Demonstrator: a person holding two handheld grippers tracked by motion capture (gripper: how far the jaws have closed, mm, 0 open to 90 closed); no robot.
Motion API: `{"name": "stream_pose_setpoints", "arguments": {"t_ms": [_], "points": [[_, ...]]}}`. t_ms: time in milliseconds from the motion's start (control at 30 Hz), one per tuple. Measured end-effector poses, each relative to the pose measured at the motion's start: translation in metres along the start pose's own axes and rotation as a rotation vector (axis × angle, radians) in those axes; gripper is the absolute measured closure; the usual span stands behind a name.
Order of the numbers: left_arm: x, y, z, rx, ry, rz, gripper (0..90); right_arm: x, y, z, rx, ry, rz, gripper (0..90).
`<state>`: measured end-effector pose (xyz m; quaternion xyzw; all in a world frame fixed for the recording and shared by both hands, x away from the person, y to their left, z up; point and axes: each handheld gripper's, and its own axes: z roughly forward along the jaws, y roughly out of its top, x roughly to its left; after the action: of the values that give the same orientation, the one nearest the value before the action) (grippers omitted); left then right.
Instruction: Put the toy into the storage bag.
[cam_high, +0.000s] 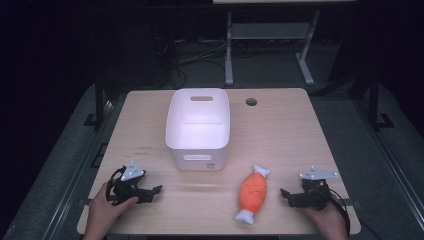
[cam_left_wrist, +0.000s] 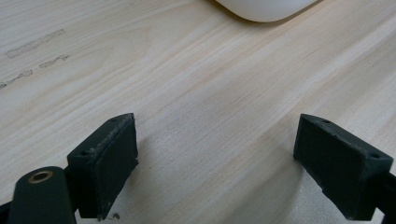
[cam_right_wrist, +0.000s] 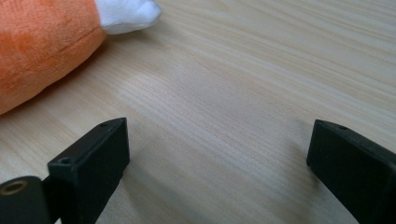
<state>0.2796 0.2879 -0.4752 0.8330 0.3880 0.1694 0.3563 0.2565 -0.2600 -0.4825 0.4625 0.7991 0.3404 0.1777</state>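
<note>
Both my jaws standing wide, gripping nothing. Plush drumstick lying on surface just beside my right gripper, near bin. Risk: shallow pinch slipping off soft plush.

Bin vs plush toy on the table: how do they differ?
The bin is white, rigid and stands upright with its mouth open; the plush toy is orange with white ends, soft, and lies flat. The bin is much larger and sits farther back; the toy lies nearer the right gripper. Both rest on the table.

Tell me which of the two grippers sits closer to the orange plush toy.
The right gripper: the plush toy lies just beside its open jaws, while the left gripper rests farther off, below the white bin.
</note>
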Motion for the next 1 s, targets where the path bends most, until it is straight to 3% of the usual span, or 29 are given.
{"name": "stream_pose_setpoints", "arguments": {"t_ms": [233,333,400,567,633,667,700,733,800,833,867,1000], "points": [[0.000,0.000,0.000,0.000,0.000,0.000,12.7,-0.001,0.000,0.000,0.001,0.001,-0.003,6.3],[0.000,0.000,0.000,-0.001,0.001,0.000,12.7,-0.001,0.003,-0.005,0.030,0.011,-0.016,17.4],[0.000,0.000,0.000,0.000,0.000,0.000,12.7,-0.001,0.005,-0.007,0.048,0.000,-0.014,19.3],[0.000,0.000,0.000,0.000,0.000,0.000,12.7,-0.002,0.008,-0.012,0.069,0.047,-0.022,40.8],[0.000,0.000,0.000,0.001,0.000,0.001,12.7,-0.003,0.009,-0.012,0.072,0.049,-0.026,43.9],[0.000,0.000,0.000,0.000,0.000,0.000,12.7,-0.004,0.011,-0.013,0.090,0.067,-0.029,52.7],[0.000,0.000,0.000,0.000,0.000,0.001,12.7,-0.004,0.011,-0.013,0.090,0.067,-0.029,52.7],[0.000,0.000,0.000,0.000,0.000,0.000,12.7,-0.005,0.013,-0.013,0.101,0.088,-0.035,63.2],[0.000,0.000,0.000,0.000,0.000,0.000,12.7,-0.007,0.016,-0.015,0.114,0.101,-0.046,75.0],[0.000,0.000,0.000,0.000,0.000,0.000,12.7,-0.007,0.016,-0.015,0.114,0.101,-0.046,75.0],[0.000,0.000,0.000,0.000,0.000,0.000,12.7,-0.007,0.020,-0.017,0.120,0.106,-0.067,85.7],[0.000,0.000,0.000,0.000,0.000,0.000,12.7,-0.008,0.026,-0.018,0.126,0.117,-0.079,89.8]]}}
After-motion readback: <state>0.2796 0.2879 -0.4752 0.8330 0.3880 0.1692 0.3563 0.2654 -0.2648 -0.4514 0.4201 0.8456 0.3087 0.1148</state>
